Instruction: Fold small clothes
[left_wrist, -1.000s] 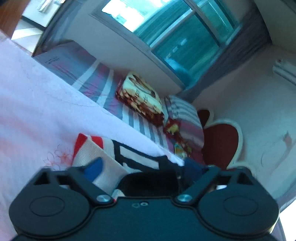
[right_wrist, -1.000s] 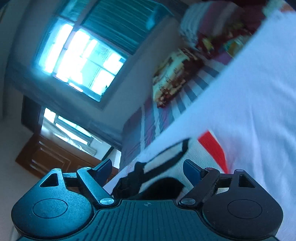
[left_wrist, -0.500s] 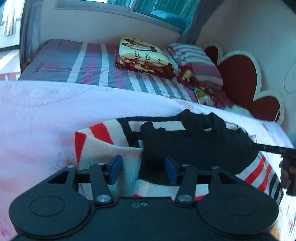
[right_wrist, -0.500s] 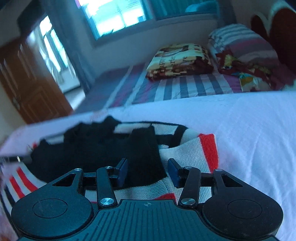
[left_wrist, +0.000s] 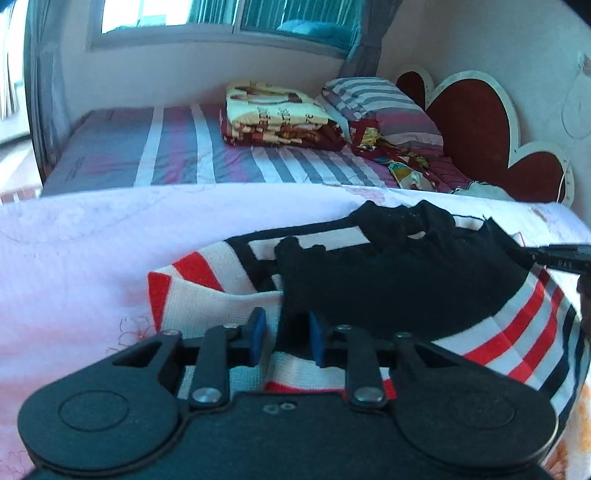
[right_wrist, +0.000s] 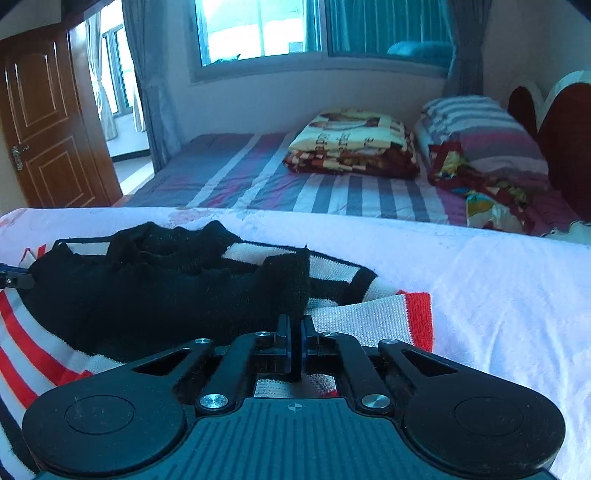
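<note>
A: Left wrist view first. Where's the garment?

B: The striped knit sweater (left_wrist: 406, 280) lies on the white bed sheet (left_wrist: 92, 266), near its front edge, with a black sleeve folded across the body. The left claw (left_wrist: 284, 338) has just been closing; the sleeve's cuff end sits between its blue pads, though I judge they aren't pressing yet.

A: And the right wrist view?

B: The right claw (right_wrist: 294, 345) has just been closing too, and is now clenched on the other black cuff. The sweater (right_wrist: 155, 291) spreads toward the left edge of the bed sheet (right_wrist: 498, 295).

A: How to do this fold well?

B: Probably finish the left pinch, then lift both cuffs together, level, so the knit doesn't bunch or drag the body.
</note>
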